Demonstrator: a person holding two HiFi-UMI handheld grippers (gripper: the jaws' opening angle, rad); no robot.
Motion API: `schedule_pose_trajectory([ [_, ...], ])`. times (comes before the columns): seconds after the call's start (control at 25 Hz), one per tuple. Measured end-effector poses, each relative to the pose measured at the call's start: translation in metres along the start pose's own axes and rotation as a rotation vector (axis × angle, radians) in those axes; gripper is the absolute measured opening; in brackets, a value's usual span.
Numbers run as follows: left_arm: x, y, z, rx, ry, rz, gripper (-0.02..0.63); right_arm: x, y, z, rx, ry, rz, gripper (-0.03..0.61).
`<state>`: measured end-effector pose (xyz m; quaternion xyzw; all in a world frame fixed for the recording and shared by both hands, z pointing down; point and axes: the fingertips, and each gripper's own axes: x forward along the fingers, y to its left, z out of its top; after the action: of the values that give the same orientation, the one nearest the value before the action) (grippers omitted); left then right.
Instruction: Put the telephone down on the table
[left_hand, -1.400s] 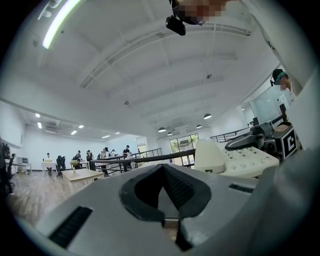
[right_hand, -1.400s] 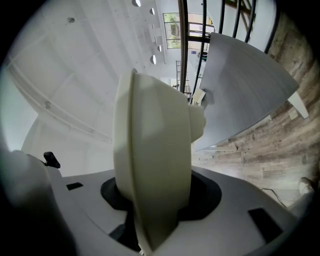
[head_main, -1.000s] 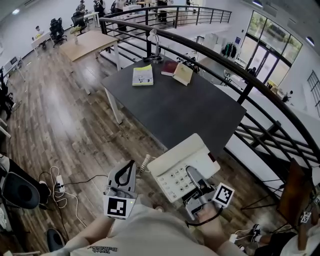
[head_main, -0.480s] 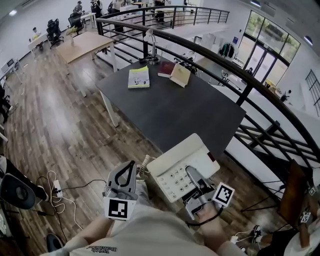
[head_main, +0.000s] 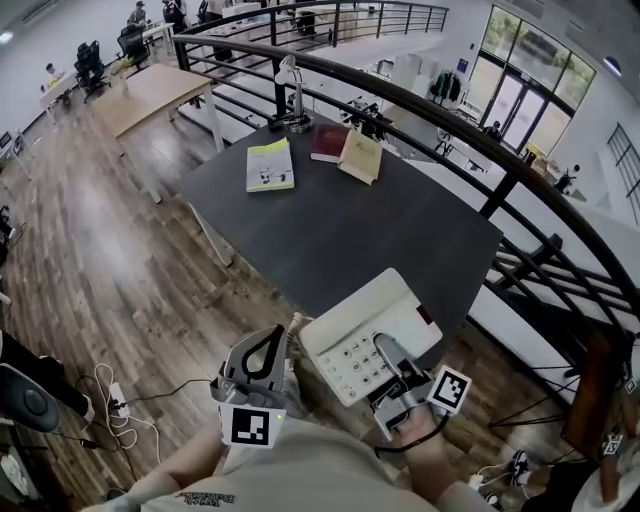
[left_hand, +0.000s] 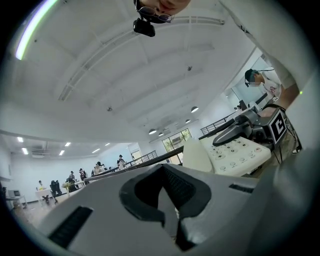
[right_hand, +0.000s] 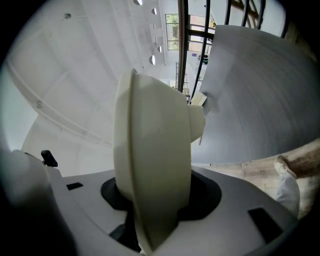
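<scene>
The dark grey rectangular table (head_main: 390, 235) is the target, and nothing of the task has landed on it yet. Its near half is bare. A yellow-green booklet (head_main: 270, 165), a dark red book (head_main: 328, 142) and a tan book (head_main: 362, 155) lie together at the far end by a silver desk lamp (head_main: 290, 95).

The cream plastic desk telephone with a keypad (head_main: 345, 325) is off the table, carried in the air in front of the person. In the head view its far corner sits at the table's near edge, while most of its body hangs over the wooden floor. I judge the carry as nearly done. What is left is to bring the telephone fully over the bare top, lower it flat and let go.

The right gripper (head_main: 390, 360) is clamped on the telephone's near side, with 1 jaw lying across the keypad and the other beneath. In the right gripper view (right_hand: 155, 200) the cream body (right_hand: 150, 150) stands edge-on between the 2 jaws, filling the gap, with the grey top beyond it.

The left gripper (head_main: 265, 350) is just beside the telephone on its left and apart from it. Its own view (left_hand: 170, 200) shows the jaws closed together with nothing between them, and the telephone (left_hand: 235, 152) off to the right.

A coiled cream cord (head_main: 293, 323) shows between the 2.
</scene>
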<state>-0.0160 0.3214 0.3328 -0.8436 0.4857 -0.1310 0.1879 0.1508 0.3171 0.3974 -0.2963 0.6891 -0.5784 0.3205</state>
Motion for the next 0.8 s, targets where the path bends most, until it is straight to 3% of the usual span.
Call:
schedule_pose_trajectory([
  [0.8,0.182,0.181,-0.054,-0.103,-0.046,-0.086,0.003,0.223,-0.007,0.096,-0.030,-0.075,-0.020,0.199],
])
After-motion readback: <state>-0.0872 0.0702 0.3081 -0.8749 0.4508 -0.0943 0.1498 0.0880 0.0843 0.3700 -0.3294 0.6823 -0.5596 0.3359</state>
